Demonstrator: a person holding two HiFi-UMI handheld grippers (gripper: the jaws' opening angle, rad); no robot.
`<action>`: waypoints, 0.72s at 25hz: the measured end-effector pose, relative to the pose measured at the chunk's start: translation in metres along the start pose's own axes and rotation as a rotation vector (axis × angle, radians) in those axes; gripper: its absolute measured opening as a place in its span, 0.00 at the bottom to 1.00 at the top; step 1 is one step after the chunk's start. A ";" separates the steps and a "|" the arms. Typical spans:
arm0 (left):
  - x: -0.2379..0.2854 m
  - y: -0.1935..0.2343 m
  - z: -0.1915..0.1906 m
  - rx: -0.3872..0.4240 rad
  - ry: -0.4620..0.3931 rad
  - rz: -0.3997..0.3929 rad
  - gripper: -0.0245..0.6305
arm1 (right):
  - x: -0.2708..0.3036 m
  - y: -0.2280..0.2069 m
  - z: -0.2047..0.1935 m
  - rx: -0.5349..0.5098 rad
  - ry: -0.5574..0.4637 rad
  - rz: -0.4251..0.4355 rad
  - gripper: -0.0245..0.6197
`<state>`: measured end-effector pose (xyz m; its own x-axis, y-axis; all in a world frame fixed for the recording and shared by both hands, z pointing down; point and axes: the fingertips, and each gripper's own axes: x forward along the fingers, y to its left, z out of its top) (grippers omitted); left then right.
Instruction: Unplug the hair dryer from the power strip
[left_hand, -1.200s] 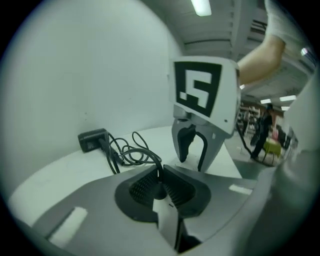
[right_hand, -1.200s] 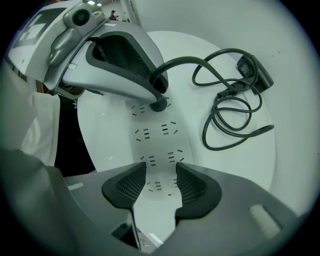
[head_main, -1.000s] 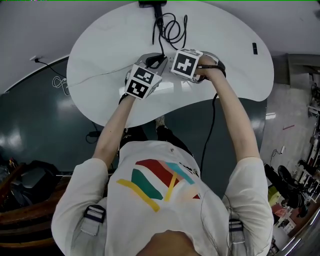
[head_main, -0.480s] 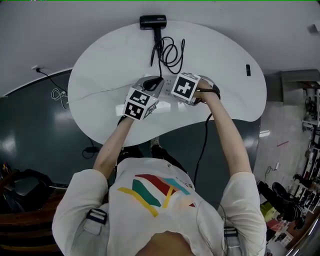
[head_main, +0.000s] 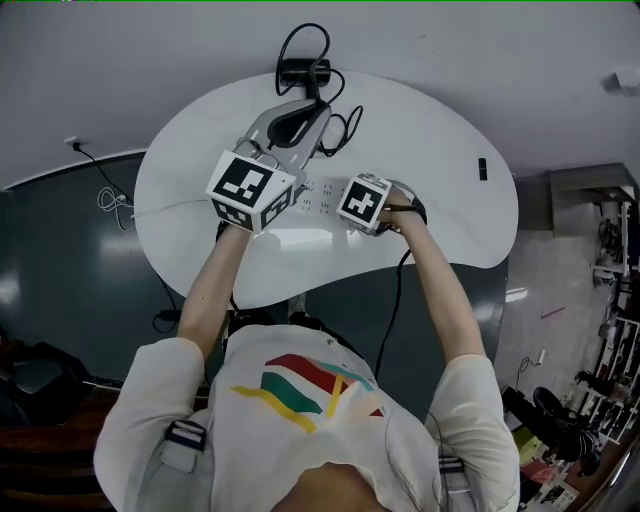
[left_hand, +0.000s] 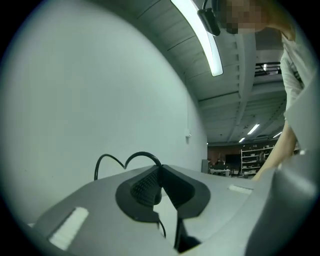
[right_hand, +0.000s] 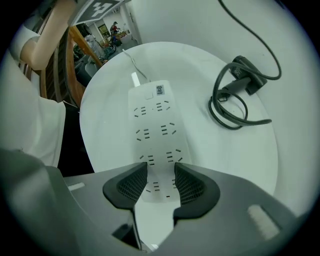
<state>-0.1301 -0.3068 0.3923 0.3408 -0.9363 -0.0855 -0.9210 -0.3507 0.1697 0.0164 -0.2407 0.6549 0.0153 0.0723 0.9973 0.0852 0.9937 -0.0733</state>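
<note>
hand-held gripper (left_hand: 159, 169) clamps a black cord (left_hand: 140, 153) looping upward.

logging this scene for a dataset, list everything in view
table: one, white, over dark floor
power strip: one, white, mid-table, visible sockets empty
hair dryer: one, black, table's far edge
dryer cord: one, black, coiled by dryer, end lifted
small item: one, black, table's right side
arms: two, bare, reaching forward
left claw: one, grey, raised, shut on dryer cord, jaws just eased slightly
right claw: one, grey, open over power strip, jaws just been closing
</note>
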 end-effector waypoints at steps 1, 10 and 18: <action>-0.002 0.006 0.002 0.004 0.001 0.014 0.06 | -0.002 -0.002 0.000 0.002 -0.004 -0.003 0.33; -0.003 0.002 0.002 0.022 0.013 0.037 0.07 | -0.005 -0.008 0.002 0.007 -0.028 -0.024 0.33; -0.008 0.019 -0.022 0.016 0.053 0.096 0.07 | -0.004 -0.005 0.001 0.014 -0.033 -0.017 0.33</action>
<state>-0.1455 -0.3066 0.4178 0.2604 -0.9653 -0.0173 -0.9525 -0.2598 0.1586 0.0149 -0.2463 0.6512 -0.0187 0.0578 0.9982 0.0712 0.9959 -0.0564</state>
